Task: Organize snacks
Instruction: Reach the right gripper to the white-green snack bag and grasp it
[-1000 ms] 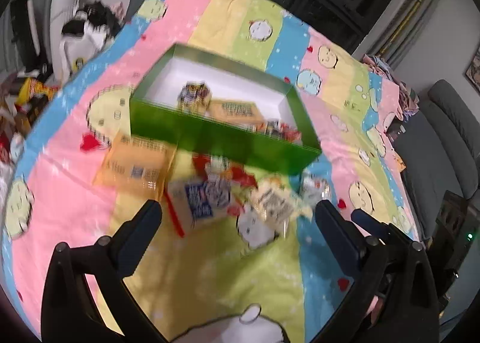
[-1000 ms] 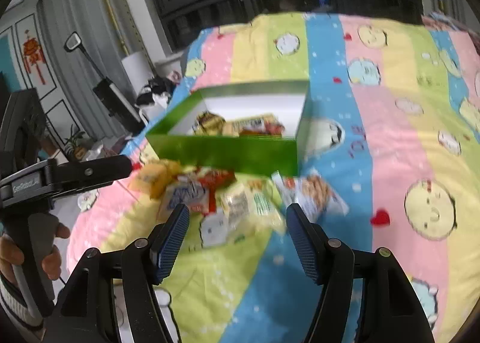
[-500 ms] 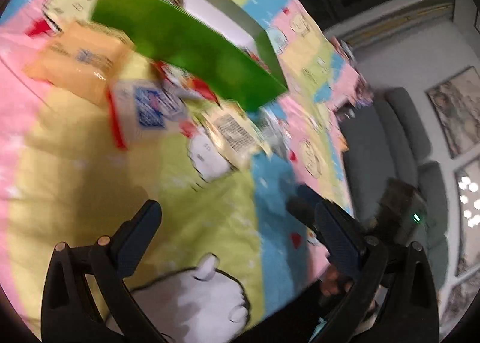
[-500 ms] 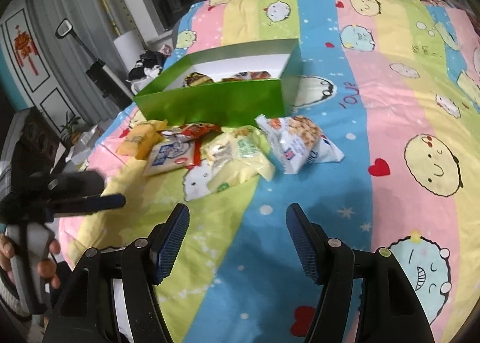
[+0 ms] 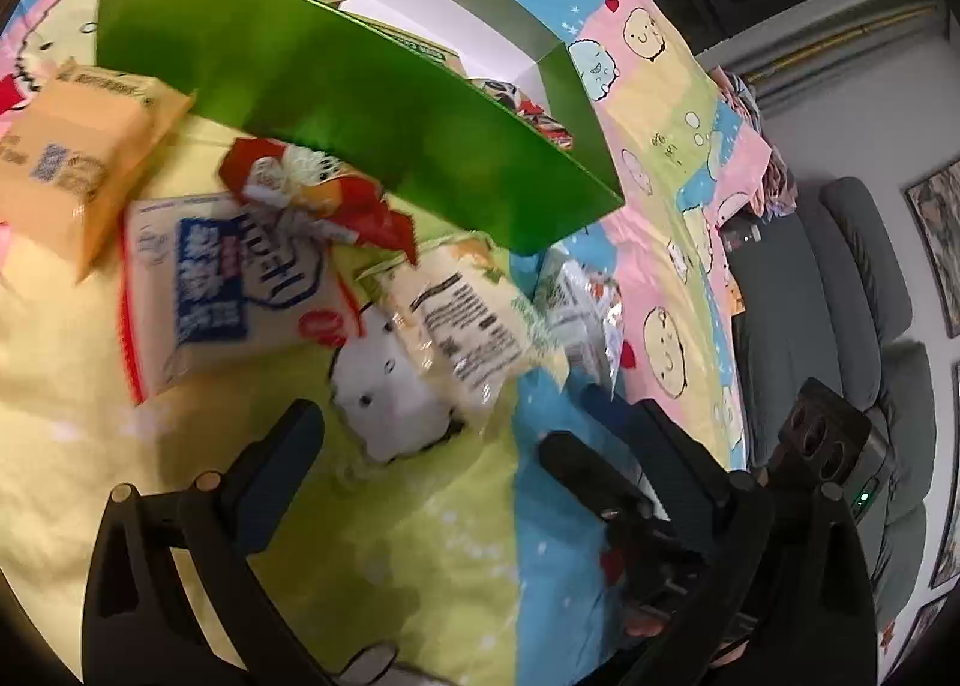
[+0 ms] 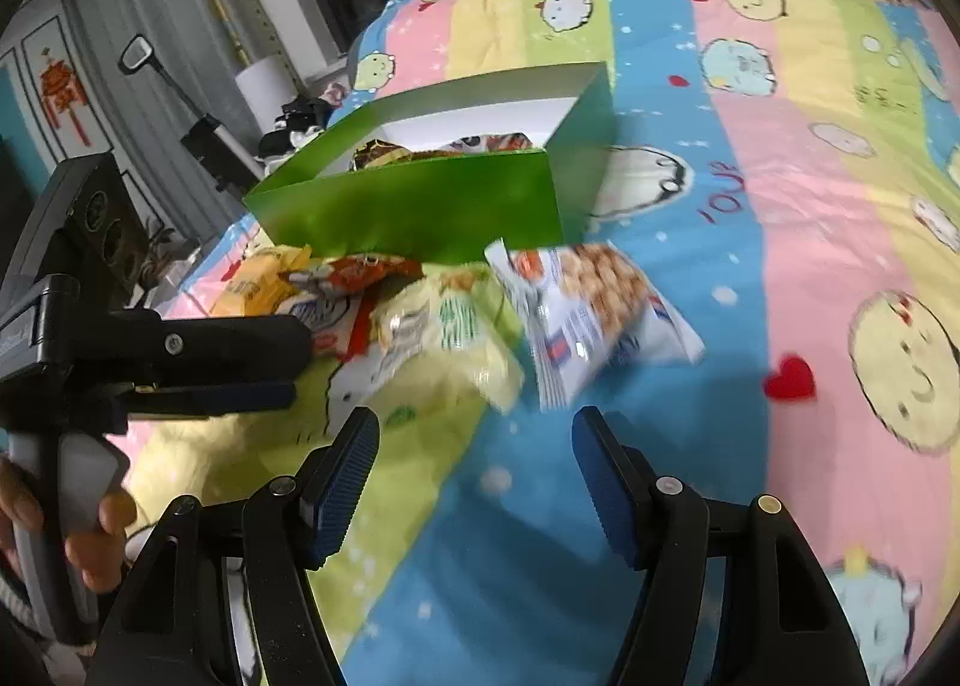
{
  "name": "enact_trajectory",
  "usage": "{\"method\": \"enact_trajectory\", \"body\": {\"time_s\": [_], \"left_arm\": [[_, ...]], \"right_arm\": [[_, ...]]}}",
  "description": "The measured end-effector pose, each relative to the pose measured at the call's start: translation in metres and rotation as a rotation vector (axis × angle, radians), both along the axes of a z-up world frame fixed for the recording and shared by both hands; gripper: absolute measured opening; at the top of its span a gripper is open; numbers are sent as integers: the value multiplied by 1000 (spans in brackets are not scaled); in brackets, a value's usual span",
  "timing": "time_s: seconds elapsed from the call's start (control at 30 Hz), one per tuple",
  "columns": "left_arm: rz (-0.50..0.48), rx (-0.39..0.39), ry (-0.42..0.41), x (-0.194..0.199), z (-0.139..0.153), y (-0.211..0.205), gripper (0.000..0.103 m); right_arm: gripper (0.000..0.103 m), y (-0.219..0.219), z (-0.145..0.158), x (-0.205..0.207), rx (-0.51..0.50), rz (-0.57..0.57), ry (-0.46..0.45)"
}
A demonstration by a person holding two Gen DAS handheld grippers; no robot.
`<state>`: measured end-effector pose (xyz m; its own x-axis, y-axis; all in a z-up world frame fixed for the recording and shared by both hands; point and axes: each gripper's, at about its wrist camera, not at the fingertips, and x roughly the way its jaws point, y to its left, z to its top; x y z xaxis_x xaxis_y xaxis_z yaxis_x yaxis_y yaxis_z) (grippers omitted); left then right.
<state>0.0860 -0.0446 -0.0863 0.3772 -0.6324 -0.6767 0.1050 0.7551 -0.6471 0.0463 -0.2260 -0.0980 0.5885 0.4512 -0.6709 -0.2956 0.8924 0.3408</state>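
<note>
In the left wrist view, the left gripper [image 5: 432,446] is hanging spread and empty near the pale yellow snack bag [image 5: 462,320], which is lying crinkly on the bed just beside the green box [image 5: 336,104]; it could slip. In the right wrist view, the right gripper [image 6: 474,476] is spread and empty near the white cracker bag [image 6: 588,314]; both grippers could bump.
</note>
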Motion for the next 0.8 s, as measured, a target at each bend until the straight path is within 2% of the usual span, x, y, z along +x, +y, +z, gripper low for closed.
{"method": "enact_trajectory", "body": {"time_s": [0.17,0.3,0.37,0.43,0.47,0.53,0.57,0.8], "left_arm": [[30,5,27,17,-10,-2,83],[42,-31,30,24,-12,-1,78],[28,-40,39,27,-15,-3,65],[20,-36,33,26,-17,-2,59],[20,-32,31,26,-17,-1,52],[28,-57,41,27,-19,4,47],[23,-71,48,27,-20,4,44],[-32,-46,5,10,-9,2,40]], "right_arm": [[68,7,-6,24,40,45,17],[64,16,-9,33,74,81,18],[53,19,-12,36,102,101,39],[47,22,-13,36,113,103,40],[42,23,-12,34,113,103,32],[32,25,-10,32,110,105,26],[30,26,-10,30,114,109,26],[25,28,-6,9,126,102,16]]}}
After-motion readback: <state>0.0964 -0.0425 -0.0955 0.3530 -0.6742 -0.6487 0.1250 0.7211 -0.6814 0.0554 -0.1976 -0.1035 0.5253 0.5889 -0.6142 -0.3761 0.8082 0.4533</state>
